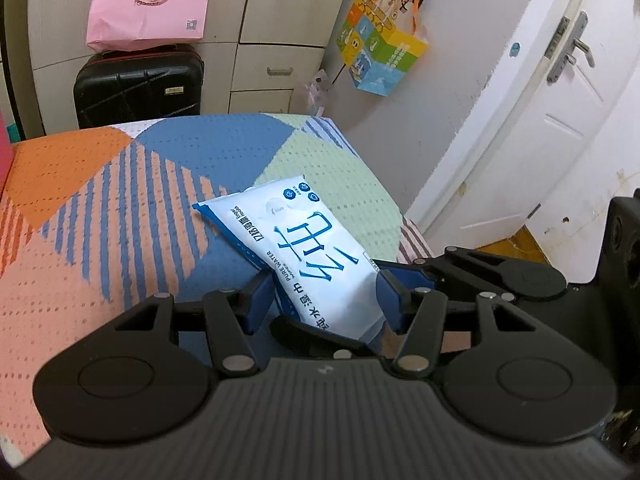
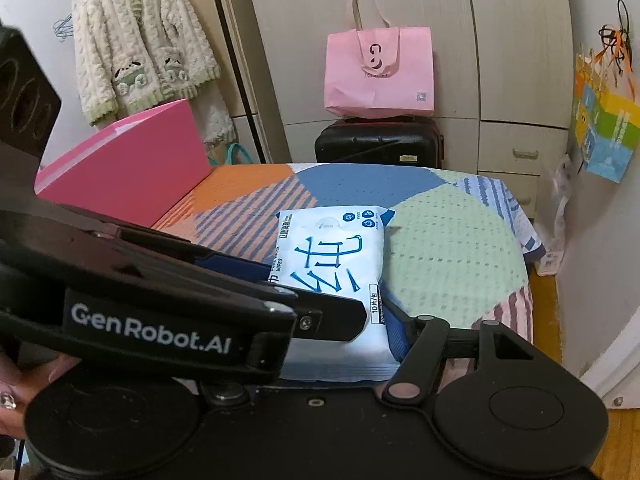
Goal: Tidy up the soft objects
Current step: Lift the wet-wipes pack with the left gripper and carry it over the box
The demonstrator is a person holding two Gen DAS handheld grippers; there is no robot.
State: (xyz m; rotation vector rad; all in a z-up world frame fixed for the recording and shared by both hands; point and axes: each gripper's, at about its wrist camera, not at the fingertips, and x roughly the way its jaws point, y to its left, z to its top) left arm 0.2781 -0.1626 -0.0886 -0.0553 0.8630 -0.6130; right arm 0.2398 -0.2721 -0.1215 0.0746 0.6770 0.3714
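A white and blue pack of wet wipes (image 1: 312, 248) lies on the patterned bedspread (image 1: 120, 200). My left gripper (image 1: 324, 300) is shut on the pack's near end, a blue finger on each side. In the right wrist view the same pack (image 2: 332, 256) sits between the right gripper's fingers (image 2: 396, 336). Only the right blue finger shows there. The left gripper's black body (image 2: 160, 312) crosses in front and hides the other finger, so I cannot tell whether the right gripper presses on the pack.
A pink box (image 2: 128, 164) stands on the bed's left side. A black suitcase (image 2: 380, 140) with a pink bag (image 2: 380, 76) on it stands behind the bed by the wardrobe. A white door (image 1: 540, 120) is to the right. A colourful bag (image 1: 380, 52) hangs on the wall.
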